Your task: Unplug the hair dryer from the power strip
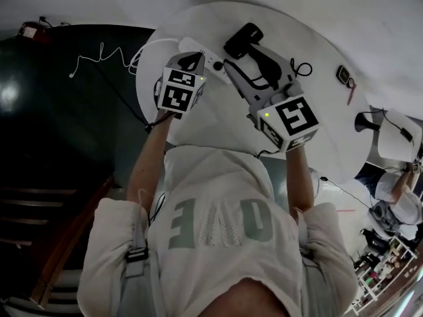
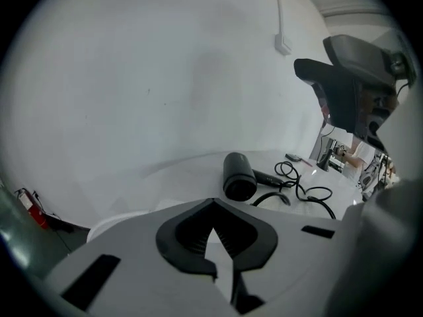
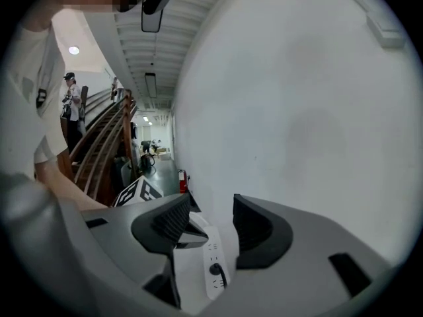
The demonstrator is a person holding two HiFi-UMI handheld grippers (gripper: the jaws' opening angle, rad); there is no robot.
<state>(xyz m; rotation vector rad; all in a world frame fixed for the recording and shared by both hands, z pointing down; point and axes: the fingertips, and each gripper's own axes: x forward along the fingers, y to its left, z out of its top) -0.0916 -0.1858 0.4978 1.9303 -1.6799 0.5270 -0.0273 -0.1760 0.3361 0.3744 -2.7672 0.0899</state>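
Right gripper view: the right gripper [image 3: 211, 211] holds its jaws wide apart and empty, with the white power strip [image 3: 214, 246] beyond them and the black plug [image 3: 215, 269] seated in it. The left gripper [image 2: 211, 205] has its jaws together and empty. The hair dryer [image 2: 239, 176] lies on the table [image 2: 172, 183].

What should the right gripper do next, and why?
Probably ease the right gripper down over the black plug and close on it. Its jaws stand apart and empty, and the plug, still seated in the power strip, lies just ahead between them.
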